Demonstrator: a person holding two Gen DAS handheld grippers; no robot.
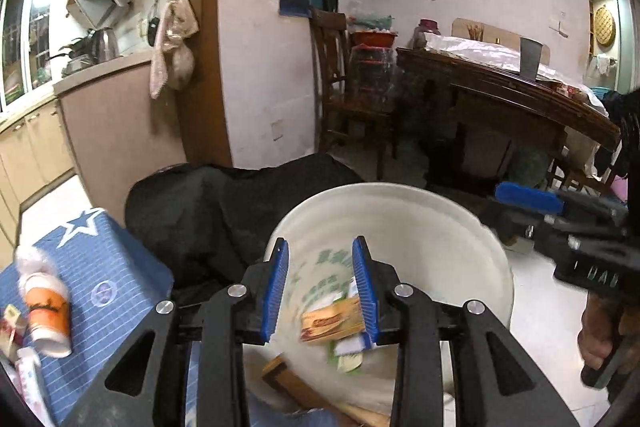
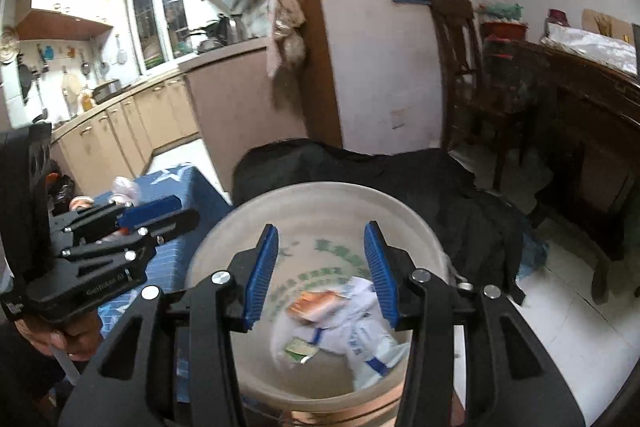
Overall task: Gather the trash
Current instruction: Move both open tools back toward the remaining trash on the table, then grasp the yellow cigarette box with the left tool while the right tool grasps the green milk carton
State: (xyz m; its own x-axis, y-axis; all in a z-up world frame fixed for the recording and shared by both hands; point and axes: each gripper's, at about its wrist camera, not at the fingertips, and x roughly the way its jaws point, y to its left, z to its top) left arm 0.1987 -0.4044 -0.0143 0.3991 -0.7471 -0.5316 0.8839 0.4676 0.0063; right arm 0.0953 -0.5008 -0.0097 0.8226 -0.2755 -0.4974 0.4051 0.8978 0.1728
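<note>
A white plastic bucket [image 1: 400, 193] [image 2: 320, 189] with green print inside stands below both grippers. At its bottom lie an orange wrapper [image 1: 332, 321] [image 2: 314, 303], a white-and-blue wrapper [image 2: 360, 335] and small scraps. My left gripper [image 1: 321, 247] hangs over the bucket's mouth, open, with nothing between its blue pads. My right gripper [image 2: 321, 231] is likewise open and empty above the bucket. Each gripper shows in the other's view, the right one [image 1: 528, 197] at the bucket's right side, the left one [image 2: 152, 207] at its left. An orange-and-white paper cup [image 1: 48, 315] lies on the blue cloth.
A table with a blue star-printed cloth [image 1: 104, 267] [image 2: 188, 183] stands left of the bucket, with tissue and small litter [image 1: 24, 367] near the cup. A black cloth heap [image 1: 208, 211] lies behind the bucket. A wooden chair [image 1: 340, 87] and a dark wooden table [image 1: 500, 95] stand further back.
</note>
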